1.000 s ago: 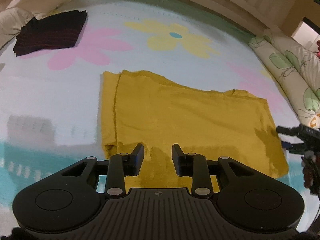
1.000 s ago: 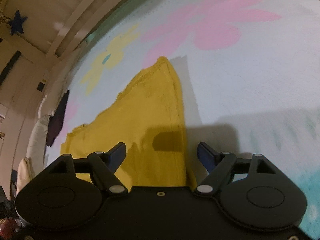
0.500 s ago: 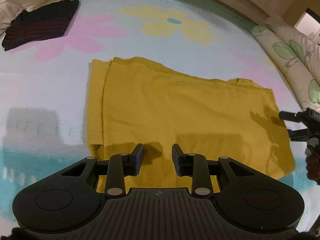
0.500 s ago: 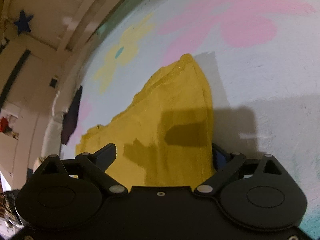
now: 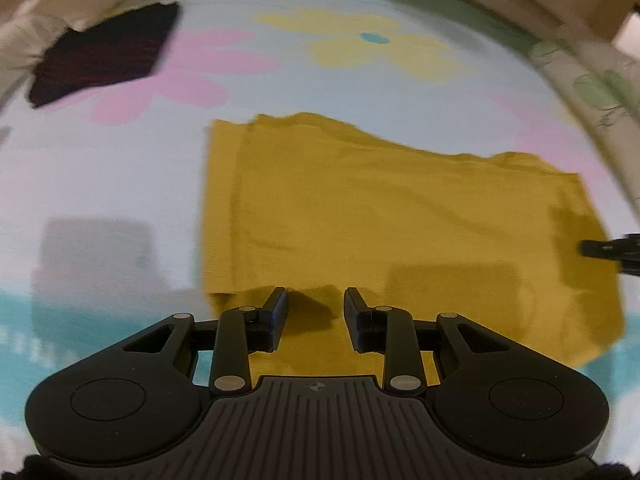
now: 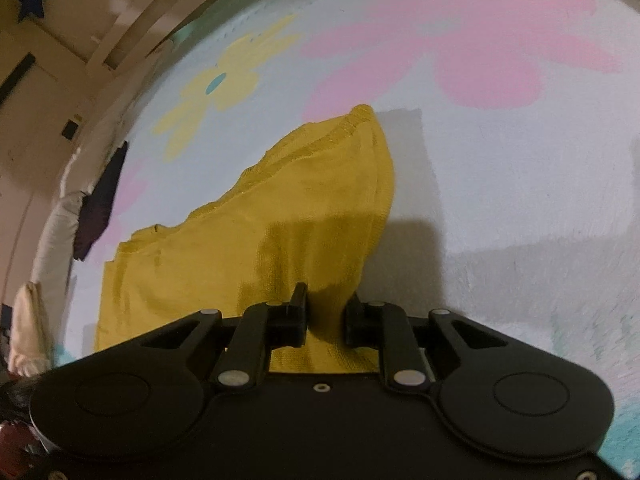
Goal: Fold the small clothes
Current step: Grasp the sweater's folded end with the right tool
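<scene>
A yellow garment (image 5: 380, 216) lies folded flat on the flowered bed sheet (image 5: 100, 184). My left gripper (image 5: 316, 300) hovers over its near edge with its jaws a little apart, cloth beneath them but not pinched. My right gripper (image 6: 326, 304) is shut on the garment's right edge (image 6: 332, 240) and lifts it, so the cloth bunches upward between the fingers. The right gripper's tip also shows at the right edge of the left wrist view (image 5: 608, 248).
A dark folded garment (image 5: 104, 60) lies at the far left of the bed, also in the right wrist view (image 6: 100, 204). A leaf-patterned pillow (image 5: 596, 92) lies along the right side. A white pillow (image 6: 52, 240) and wooden bed rail (image 6: 132, 40) border the far end.
My right gripper has closed from wide open onto the garment's right edge and raised it. My left gripper has shifted slightly over the near edge, still a little open.
</scene>
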Demonstrator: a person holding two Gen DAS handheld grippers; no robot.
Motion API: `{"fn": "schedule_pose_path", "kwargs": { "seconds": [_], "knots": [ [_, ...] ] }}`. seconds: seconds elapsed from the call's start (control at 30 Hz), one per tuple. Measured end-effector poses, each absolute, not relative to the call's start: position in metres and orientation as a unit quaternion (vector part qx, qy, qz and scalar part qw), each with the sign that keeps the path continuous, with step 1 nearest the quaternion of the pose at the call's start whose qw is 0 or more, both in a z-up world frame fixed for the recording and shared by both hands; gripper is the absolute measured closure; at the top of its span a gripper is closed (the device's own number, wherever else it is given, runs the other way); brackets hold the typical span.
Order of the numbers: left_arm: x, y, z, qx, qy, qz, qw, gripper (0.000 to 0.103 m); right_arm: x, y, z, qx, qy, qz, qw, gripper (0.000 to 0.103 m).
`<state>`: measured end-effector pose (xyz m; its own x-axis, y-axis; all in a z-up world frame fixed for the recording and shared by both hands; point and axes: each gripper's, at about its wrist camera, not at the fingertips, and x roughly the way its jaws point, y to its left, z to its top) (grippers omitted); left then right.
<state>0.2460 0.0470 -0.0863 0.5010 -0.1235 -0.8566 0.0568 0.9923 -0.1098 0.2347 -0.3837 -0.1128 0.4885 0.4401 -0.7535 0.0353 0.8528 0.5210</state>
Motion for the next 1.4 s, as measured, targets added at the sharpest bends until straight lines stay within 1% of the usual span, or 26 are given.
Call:
{"fn": "schedule_pose_path", "kwargs": {
  "seconds": [0.13, 0.23, 0.4, 0.9, 1.1, 1.23, 1.33, 1.4],
  "knots": [
    [0.25, 0.054, -0.094, -0.01, 0.516, 0.01, 0.857, 0.073, 0.235, -0.38, -0.112, 0.228, 0.493, 0.115, 0.832, 0.076],
    [0.247, 0.062, -0.094, -0.036, 0.508, 0.009, 0.861, 0.073, 0.236, -0.379, -0.114, 0.23, 0.495, 0.109, 0.831, 0.075],
    [0.245, 0.055, -0.093, -0.011, 0.502, 0.017, 0.864, 0.073, 0.236, -0.379, -0.114, 0.228, 0.496, 0.109, 0.831, 0.075],
    [0.246, 0.056, -0.095, -0.036, 0.498, 0.035, 0.866, 0.069, 0.238, -0.384, -0.118, 0.251, 0.501, 0.115, 0.82, 0.072],
    [0.246, 0.056, -0.094, -0.046, 0.5, 0.043, 0.864, 0.069, 0.235, -0.382, -0.118, 0.239, 0.493, 0.115, 0.828, 0.074],
    [0.251, 0.056, -0.09, -0.049, 0.511, 0.043, 0.857, 0.07, 0.236, -0.387, -0.121, 0.264, 0.499, 0.112, 0.818, 0.073],
    [0.25, 0.06, -0.081, -0.068, 0.496, 0.048, 0.864, 0.07, 0.237, -0.392, -0.122, 0.285, 0.503, 0.111, 0.809, 0.075],
    [0.248, 0.061, -0.073, -0.064, 0.485, 0.055, 0.87, 0.07, 0.235, -0.39, -0.117, 0.272, 0.499, 0.108, 0.816, 0.076]
  ]
}}
